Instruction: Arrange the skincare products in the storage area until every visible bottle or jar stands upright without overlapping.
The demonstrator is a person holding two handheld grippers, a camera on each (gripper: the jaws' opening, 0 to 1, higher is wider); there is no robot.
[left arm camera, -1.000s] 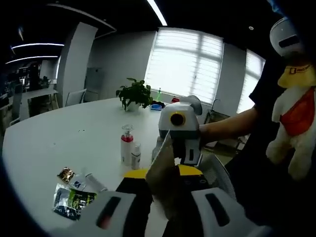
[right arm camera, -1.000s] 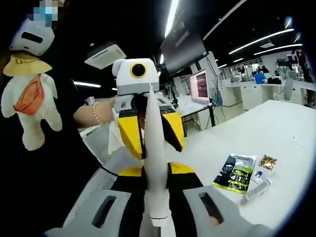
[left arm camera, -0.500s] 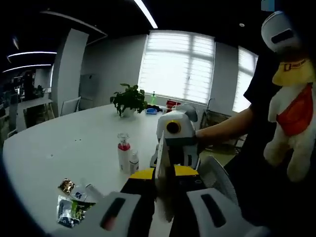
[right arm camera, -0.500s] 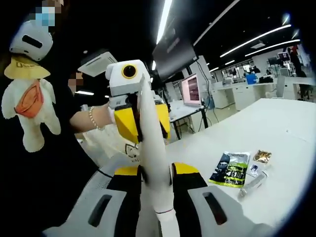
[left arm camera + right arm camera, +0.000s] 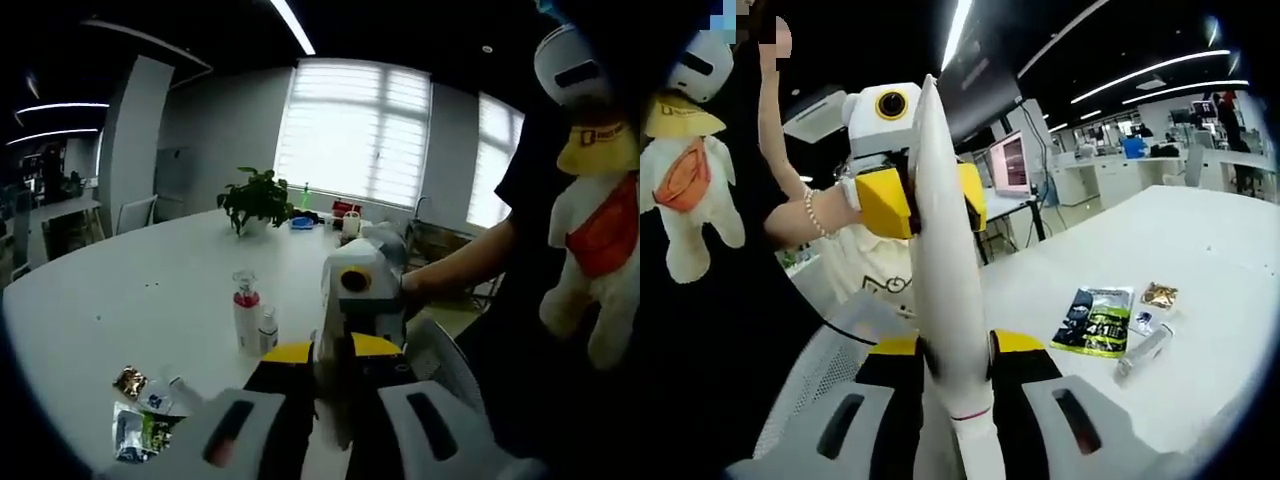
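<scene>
Both grippers pinch one white squeeze tube [image 5: 940, 260] held up in the air between them, off the white table [image 5: 130, 300]. In the right gripper view the right gripper [image 5: 956, 378] has its jaws pressed onto the tube's lower end, near the thin pink line and cap; the tube rises flat and tall up the middle, and the left gripper [image 5: 915, 195] clamps its upper part with yellow jaws, a wrist with a bead bracelet [image 5: 812, 212] behind it. In the left gripper view the left gripper [image 5: 322, 375] has its jaws closed on the tube's edge [image 5: 325, 345], with the right gripper [image 5: 360, 290] just beyond it. On the table stand a pump bottle with a red collar [image 5: 244, 310] and a small white bottle [image 5: 267, 330] just beside it, both upright. Nearer the table edge lie a dark green sachet [image 5: 1095, 320], a small gold packet [image 5: 1159, 294] and a clear tube [image 5: 1143, 350] lying flat, close together. A potted plant [image 5: 256, 200] sits far back. A plush toy [image 5: 600, 250] hangs on the person's dark top.
</scene>
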